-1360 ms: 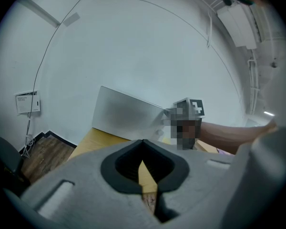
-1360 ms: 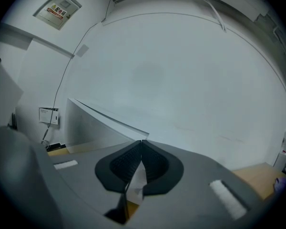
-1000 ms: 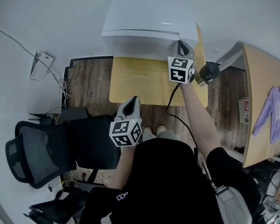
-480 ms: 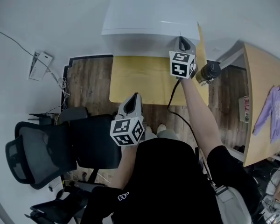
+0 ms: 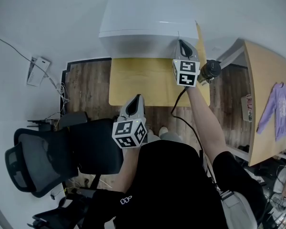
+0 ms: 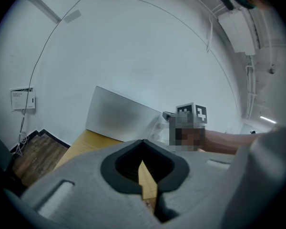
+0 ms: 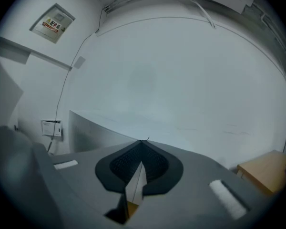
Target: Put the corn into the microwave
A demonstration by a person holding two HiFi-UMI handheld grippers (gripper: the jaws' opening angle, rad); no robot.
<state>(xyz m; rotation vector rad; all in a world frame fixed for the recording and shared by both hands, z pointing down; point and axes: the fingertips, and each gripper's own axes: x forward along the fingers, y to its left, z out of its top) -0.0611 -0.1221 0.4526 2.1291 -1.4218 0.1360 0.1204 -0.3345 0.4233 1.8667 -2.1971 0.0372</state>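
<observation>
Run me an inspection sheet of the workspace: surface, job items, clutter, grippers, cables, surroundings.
Surface: light wooden table; nothing seen on its visible top.
Job's things: white microwave at the table's far edge, door looks closed; corn: nothing seen.
Clutter: dark cylindrical object at the table's right edge.
Grippers: left gripper shut, empty, over the table's near edge; right gripper shut, empty, tips at the microwave's front right corner, contact unclear.
Cables: black cable hangs from the right gripper; thin wall cable runs to a white box.
Surroundings: black office chair at left; second table at right with a purple garment.
</observation>
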